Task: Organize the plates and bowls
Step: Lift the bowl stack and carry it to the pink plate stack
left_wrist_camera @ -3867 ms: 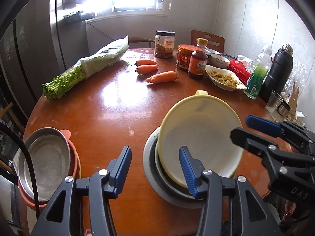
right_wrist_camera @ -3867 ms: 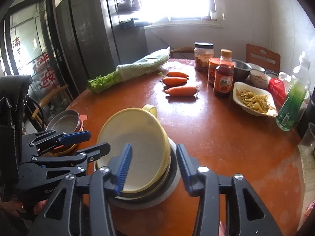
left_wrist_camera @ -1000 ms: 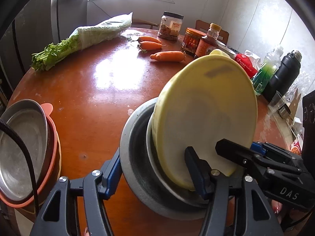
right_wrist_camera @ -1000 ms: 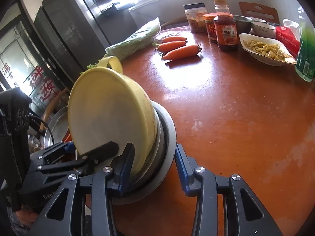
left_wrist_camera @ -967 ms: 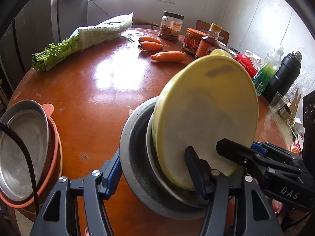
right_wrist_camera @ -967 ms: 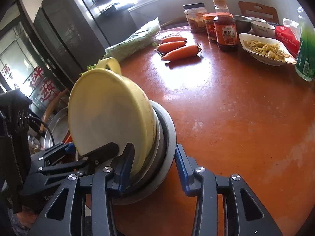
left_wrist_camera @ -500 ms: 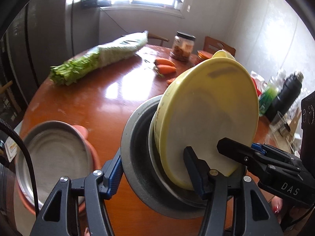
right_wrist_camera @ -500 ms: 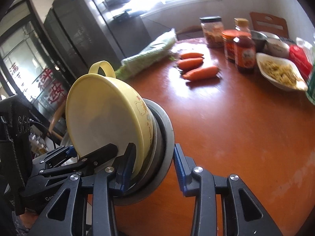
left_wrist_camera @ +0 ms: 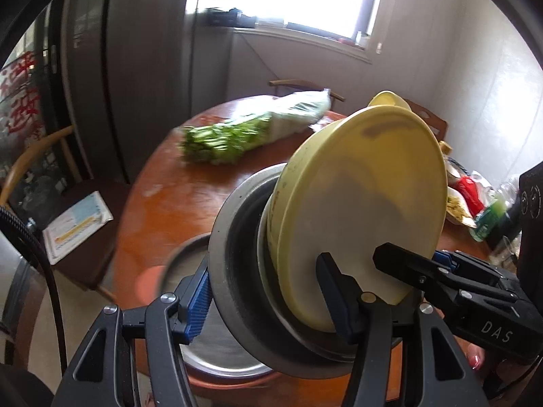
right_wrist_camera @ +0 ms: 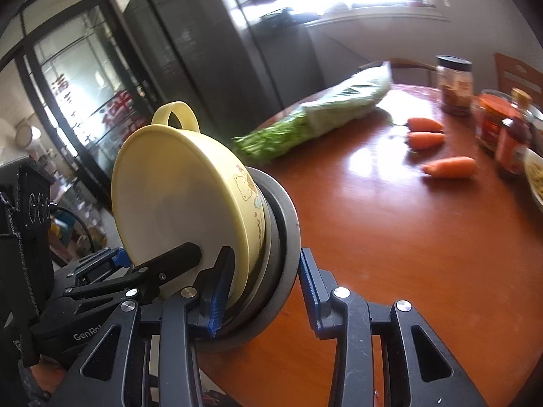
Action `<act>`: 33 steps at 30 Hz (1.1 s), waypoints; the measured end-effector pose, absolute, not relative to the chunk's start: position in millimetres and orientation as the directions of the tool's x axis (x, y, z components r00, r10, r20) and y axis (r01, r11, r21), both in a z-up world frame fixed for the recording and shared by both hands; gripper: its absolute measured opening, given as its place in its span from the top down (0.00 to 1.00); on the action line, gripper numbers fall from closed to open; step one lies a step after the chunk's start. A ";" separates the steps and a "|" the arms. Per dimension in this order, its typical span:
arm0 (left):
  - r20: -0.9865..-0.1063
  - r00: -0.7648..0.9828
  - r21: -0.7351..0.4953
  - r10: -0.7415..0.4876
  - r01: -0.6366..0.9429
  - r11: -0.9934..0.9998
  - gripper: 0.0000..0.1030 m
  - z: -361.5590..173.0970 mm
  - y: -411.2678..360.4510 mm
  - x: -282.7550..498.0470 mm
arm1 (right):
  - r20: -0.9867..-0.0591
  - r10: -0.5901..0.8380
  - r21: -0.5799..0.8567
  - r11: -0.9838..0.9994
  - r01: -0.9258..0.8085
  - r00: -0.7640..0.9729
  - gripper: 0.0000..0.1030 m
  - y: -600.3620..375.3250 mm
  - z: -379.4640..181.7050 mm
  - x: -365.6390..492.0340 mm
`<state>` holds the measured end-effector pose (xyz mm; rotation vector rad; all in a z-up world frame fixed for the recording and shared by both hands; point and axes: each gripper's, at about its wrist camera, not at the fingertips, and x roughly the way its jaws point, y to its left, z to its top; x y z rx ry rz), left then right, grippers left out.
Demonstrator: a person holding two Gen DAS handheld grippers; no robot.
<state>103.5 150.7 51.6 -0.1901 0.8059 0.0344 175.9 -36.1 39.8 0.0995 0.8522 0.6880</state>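
Note:
A yellow plastic bowl [left_wrist_camera: 366, 190] with a loop handle sits nested in a grey dish stack [left_wrist_camera: 237, 271], tilted and lifted off the table. My left gripper [left_wrist_camera: 268, 302] is shut on the near rim of this stack. My right gripper [right_wrist_camera: 261, 288] is shut on the same stack [right_wrist_camera: 283, 247] from the other side, the yellow bowl [right_wrist_camera: 176, 196] leaning left. Below the stack, a steel plate [left_wrist_camera: 210, 356] on an orange bowl [left_wrist_camera: 149, 278] rests at the table's near left edge.
On the round wooden table [right_wrist_camera: 390, 244] lie bagged celery [right_wrist_camera: 319, 118], three carrots [right_wrist_camera: 434, 149], jars and a sauce bottle [right_wrist_camera: 509, 142], and a dish of food [left_wrist_camera: 458, 207]. A chair with a leaflet [left_wrist_camera: 74, 224] stands left of the table. A fridge stands behind.
Both grippers have lifted the stack higher and carried it left, so it now hangs over the steel plate and orange bowl. The views have swung toward the fridge.

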 end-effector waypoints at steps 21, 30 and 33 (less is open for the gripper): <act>-0.764 0.644 -0.184 -0.023 -0.183 0.966 0.42 14.3 205.3 94.7 | -0.734 0.578 0.327 0.762 -0.560 0.357 0.62 29.5 2.4 177.2; -0.768 0.639 -0.183 -0.027 -0.179 0.967 0.42 5.7 205.6 95.4 | -0.741 0.573 0.332 0.765 -0.552 0.349 0.61 27.8 -6.0 178.3; -0.769 0.639 -0.171 -0.020 -0.176 0.969 0.42 4.5 204.7 95.6 | -0.738 0.578 0.338 0.763 -0.551 0.348 0.61 27.2 -7.1 178.8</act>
